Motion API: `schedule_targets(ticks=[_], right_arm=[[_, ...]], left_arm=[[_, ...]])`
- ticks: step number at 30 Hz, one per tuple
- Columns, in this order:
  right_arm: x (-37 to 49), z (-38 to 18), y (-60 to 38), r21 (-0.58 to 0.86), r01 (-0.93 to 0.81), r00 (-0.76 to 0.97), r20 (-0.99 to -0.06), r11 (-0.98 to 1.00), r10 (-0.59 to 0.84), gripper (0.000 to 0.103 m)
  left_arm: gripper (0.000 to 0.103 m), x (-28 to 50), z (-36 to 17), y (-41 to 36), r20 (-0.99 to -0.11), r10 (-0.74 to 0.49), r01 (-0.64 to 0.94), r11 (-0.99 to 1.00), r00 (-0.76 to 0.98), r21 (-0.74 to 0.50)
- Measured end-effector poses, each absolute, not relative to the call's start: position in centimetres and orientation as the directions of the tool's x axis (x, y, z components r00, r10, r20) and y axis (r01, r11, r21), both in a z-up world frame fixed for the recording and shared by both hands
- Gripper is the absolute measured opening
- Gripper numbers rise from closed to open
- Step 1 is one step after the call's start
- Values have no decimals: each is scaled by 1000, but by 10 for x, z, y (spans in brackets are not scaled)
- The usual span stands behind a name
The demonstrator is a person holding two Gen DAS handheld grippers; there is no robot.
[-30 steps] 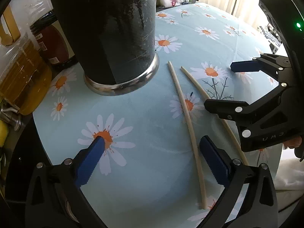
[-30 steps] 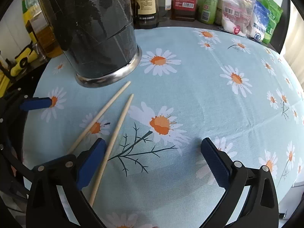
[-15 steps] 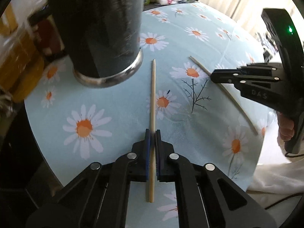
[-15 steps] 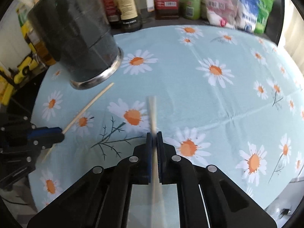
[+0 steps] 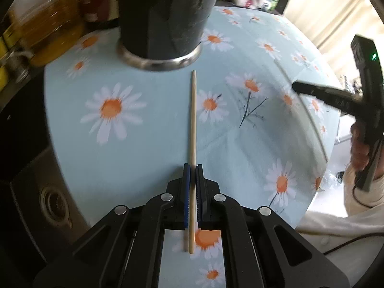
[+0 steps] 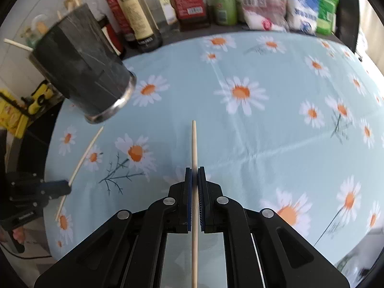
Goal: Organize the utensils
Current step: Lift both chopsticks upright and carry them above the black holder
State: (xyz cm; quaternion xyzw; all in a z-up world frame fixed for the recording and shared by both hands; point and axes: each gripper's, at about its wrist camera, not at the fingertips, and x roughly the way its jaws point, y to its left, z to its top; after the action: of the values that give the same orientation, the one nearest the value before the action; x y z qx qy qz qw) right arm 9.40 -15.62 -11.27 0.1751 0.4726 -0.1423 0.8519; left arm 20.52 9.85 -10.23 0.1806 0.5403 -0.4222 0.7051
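The dark utensil holder (image 5: 163,16) is cut off by the top edge in the left wrist view, hiding its mouth. Bottles (image 5: 45,26) to its left are blurred. In the right wrist view the far packets' (image 6: 300,7) print is unreadable.

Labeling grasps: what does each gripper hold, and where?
Left gripper and right gripper each clamp one pale wooden chopstick toward its rear end, tip forward.
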Motion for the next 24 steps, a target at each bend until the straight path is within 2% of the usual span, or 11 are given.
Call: schedule_targets(ticks=[9, 18, 24], right_arm=[[115, -81, -175, 165, 198, 572, -820, 966, 23, 5], [143, -41, -182, 137, 19, 668, -738, 990, 90, 5], [159, -4, -190, 99, -71, 732, -671, 993, 119, 5]], left_arm=[[5, 175, -74, 134, -903, -355, 604, 784, 243, -146], [5, 159, -15, 153, -826, -234, 391, 920, 513, -17], [5, 155, 22, 149, -780, -169, 307, 951, 602, 31]])
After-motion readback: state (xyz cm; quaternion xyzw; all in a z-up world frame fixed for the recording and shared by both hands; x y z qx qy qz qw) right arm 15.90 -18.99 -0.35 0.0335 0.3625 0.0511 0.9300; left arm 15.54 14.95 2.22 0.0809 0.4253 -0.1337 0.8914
